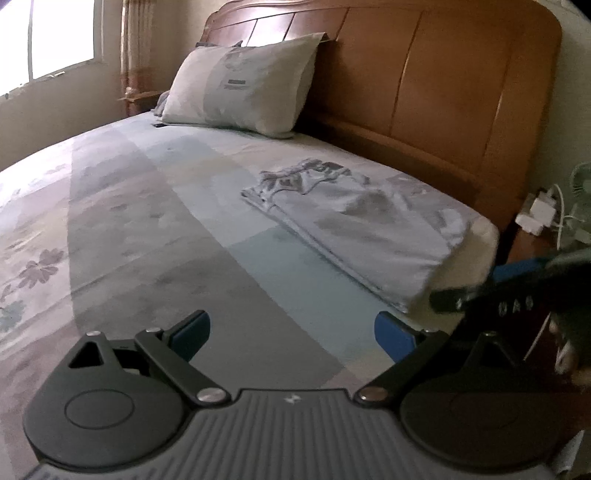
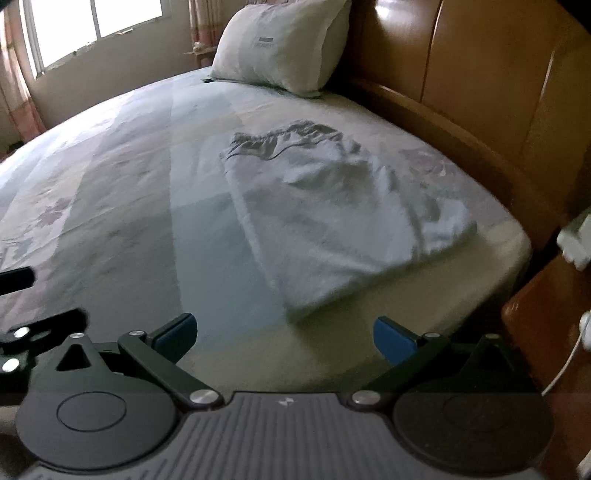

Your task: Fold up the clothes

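Bed (image 2: 122,206) edge, folded garment (image 2: 332,221) near the corner.
Both tools, left tool (image 1: 291,332) and right tool (image 2: 284,334), gape empty; your careless grab drags folds loose.

Counted: one folded garment (image 2: 332,221) ahead of the claw, one pillow (image 2: 280,44) farther ahead, one wooden headboard (image 1: 424,92), one window (image 2: 92,26), two grippers.

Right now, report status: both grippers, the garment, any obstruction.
Left gripper open, empty. Right gripper open, empty. Folded garment lies flat on bed near its corner, untouched. Pillow far off; nothing in the way.
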Demonstrator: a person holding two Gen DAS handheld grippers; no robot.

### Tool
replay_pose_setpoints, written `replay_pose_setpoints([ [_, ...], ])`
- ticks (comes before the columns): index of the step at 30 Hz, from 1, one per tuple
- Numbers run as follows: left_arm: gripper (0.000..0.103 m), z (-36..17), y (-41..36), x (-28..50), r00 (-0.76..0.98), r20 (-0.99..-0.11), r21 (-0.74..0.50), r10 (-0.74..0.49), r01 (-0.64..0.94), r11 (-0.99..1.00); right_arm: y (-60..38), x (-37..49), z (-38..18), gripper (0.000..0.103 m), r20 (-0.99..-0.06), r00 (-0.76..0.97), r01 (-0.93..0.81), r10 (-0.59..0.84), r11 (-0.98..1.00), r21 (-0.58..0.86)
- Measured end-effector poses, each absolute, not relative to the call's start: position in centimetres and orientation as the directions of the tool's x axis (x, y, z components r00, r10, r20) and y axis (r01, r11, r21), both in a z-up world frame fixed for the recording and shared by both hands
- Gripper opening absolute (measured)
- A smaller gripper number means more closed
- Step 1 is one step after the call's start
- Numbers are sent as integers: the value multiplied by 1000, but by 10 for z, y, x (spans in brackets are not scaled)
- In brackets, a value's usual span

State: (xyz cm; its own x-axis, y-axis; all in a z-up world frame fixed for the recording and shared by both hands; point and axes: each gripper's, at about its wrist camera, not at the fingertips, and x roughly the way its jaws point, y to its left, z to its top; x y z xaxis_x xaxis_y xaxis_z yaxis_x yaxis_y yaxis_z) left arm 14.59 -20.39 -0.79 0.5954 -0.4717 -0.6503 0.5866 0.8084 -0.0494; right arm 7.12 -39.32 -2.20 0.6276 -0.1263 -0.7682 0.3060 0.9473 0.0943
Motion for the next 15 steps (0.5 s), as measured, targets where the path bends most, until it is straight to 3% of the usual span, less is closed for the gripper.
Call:
replay_pose_setpoints([
  [6, 96, -8, -206, 138, 568, -661, -79, -491, 597, 798, -374, 45, -31, 103, -783, 617, 299, -75, 943, 145],
  [15, 96, -4, -208, 128, 550, -659, -95, -513, 616, 782, -370, 26, -23, 103, -775, 620, 314, -123, 944, 101],
])
